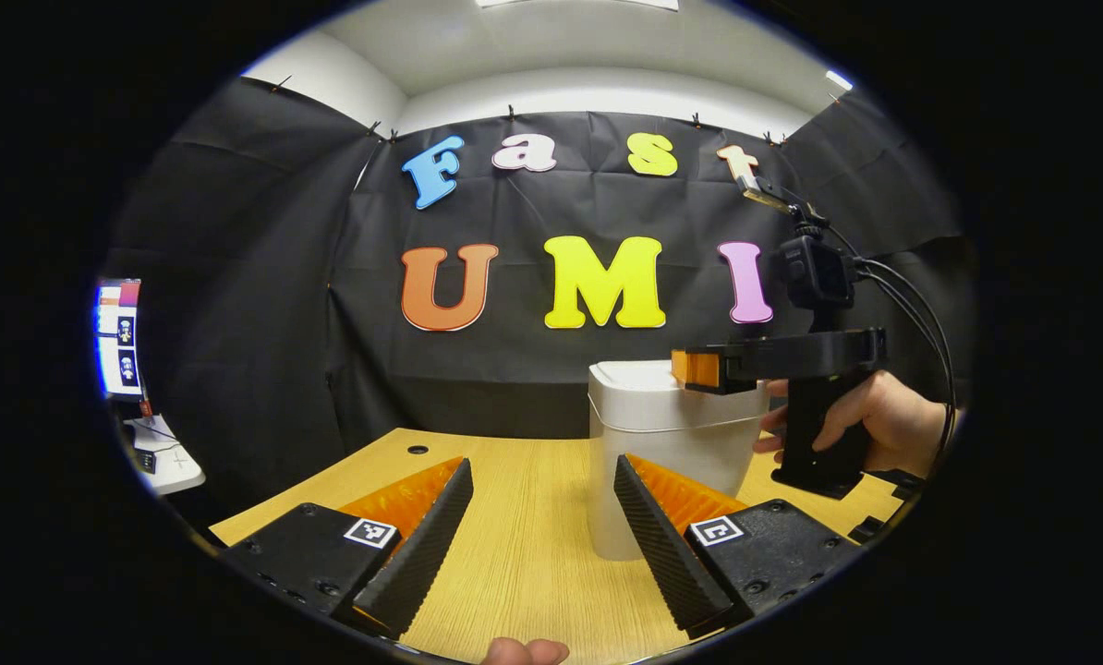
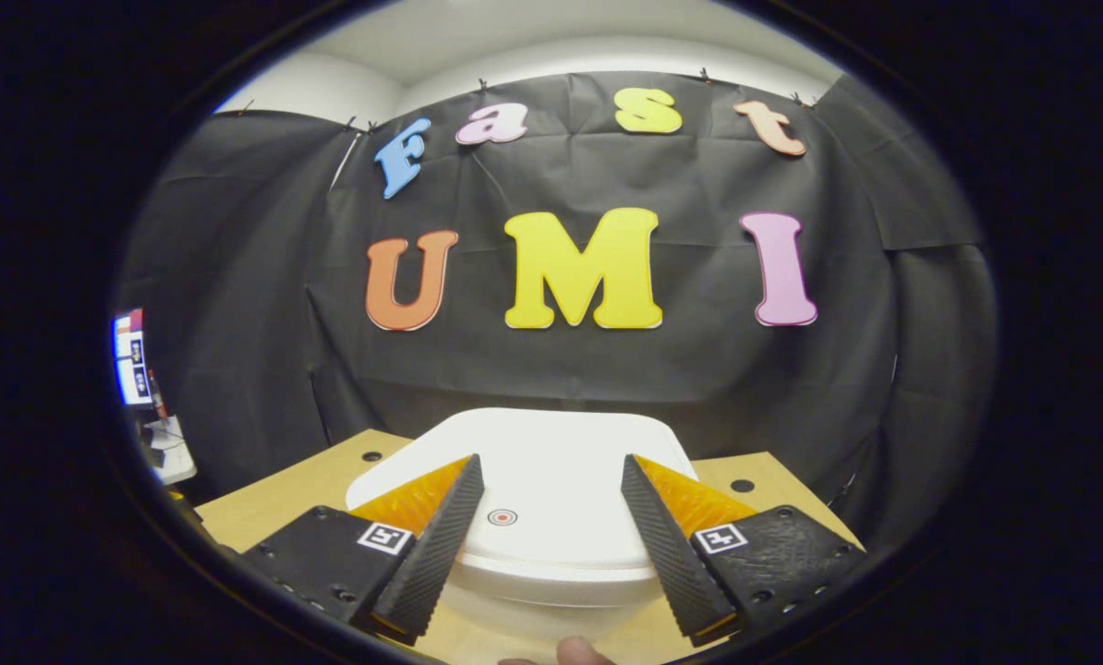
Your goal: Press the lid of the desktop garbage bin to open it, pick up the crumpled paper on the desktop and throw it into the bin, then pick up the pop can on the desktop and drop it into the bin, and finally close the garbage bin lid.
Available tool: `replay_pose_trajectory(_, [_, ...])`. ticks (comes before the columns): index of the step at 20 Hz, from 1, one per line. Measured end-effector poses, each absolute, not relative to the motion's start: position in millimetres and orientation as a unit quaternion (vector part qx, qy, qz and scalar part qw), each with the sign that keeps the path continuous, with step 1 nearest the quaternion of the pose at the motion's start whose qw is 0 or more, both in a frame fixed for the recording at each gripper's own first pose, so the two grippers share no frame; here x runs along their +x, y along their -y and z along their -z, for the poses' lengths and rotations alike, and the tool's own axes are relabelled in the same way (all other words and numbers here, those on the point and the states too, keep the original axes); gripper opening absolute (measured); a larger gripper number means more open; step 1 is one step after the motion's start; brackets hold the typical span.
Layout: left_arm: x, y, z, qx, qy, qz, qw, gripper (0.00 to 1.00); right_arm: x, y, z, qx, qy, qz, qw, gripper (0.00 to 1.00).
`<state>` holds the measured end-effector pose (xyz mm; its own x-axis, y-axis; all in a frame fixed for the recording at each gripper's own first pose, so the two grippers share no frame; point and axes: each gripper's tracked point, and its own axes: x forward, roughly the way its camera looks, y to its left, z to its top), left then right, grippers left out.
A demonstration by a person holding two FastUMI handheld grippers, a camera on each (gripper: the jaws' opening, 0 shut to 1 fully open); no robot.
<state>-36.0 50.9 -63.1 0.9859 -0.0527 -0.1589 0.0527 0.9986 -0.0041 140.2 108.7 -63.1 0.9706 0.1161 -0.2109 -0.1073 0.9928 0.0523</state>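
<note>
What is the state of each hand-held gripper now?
Left hand-held gripper: open, holding nothing.
Right hand-held gripper: open, holding nothing, above the closed bin lid.

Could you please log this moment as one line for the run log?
bin: upright on desk | lid: closed | right tool: open, above lid | left tool: open, holding nothing

A recording booth – black cloth wall (image 2: 607,369) behind a wooden desk (image 1: 533,536). Monitor (image 1: 117,337) at nine o'clock.
</note>
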Motion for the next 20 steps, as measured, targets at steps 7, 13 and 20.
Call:
replay_pose_trajectory(7, [-34,-47,72,-0.018,-0.088,0.036,0.995,0.99,139,-108,61,0.031,-0.097,-0.056,0.993,0.96])
replay_pose_trajectory(13, [-24,-47,66,-0.017,-0.082,0.028,0.996,0.99,138,-100,47,0.062,-0.079,-0.056,0.993,0.92])
replay_pose_trajectory(20, [-10,-33,35,-0.008,-0.053,0.027,0.998,0.99,108,-35,2,0.079,-0.007,-0.036,0.996,0.95])
